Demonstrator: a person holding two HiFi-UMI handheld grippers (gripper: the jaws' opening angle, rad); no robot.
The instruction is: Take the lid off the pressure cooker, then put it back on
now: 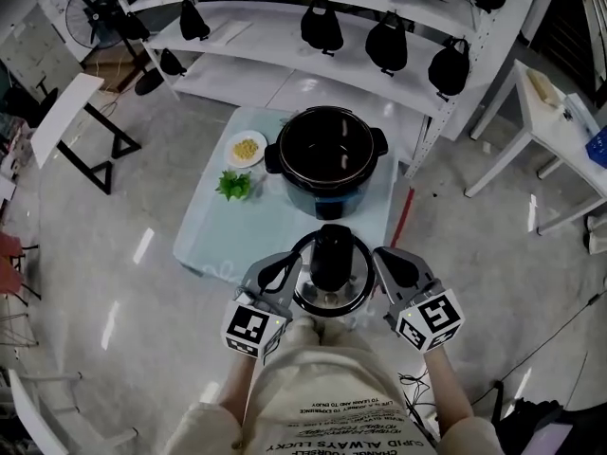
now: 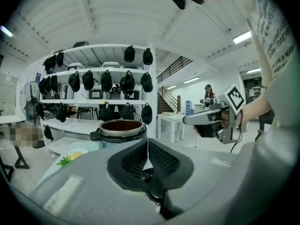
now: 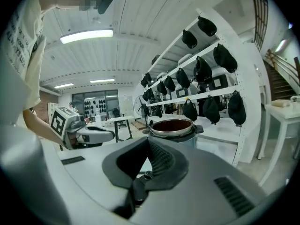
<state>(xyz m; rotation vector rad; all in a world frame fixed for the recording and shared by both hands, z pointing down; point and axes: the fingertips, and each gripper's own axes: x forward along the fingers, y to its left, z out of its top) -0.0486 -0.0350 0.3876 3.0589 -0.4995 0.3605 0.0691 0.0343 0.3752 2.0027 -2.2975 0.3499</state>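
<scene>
The open pressure cooker [image 1: 327, 154] stands at the far side of the pale blue table [image 1: 247, 230], its dark pot uncovered. It also shows in the left gripper view as the cooker [image 2: 121, 128] and in the right gripper view as the cooker [image 3: 172, 125]. The lid [image 1: 332, 273], black knob up inside a chrome ring, sits at the table's near edge, close to my body. My left gripper [image 1: 287, 263] [image 2: 147, 161] hovers at its left and my right gripper [image 1: 381, 256] [image 3: 149, 159] at its right. Both are shut with nothing between their jaws. Neither gripper view shows the lid.
A small plate of yellow food [image 1: 246, 149] and a green sprig [image 1: 234, 185] lie left of the cooker. Behind the table runs a white shelf rack [image 1: 285, 41] hung with black bags. A white side table [image 1: 560, 112] stands at the right, a fan [image 1: 90, 12] at the far left.
</scene>
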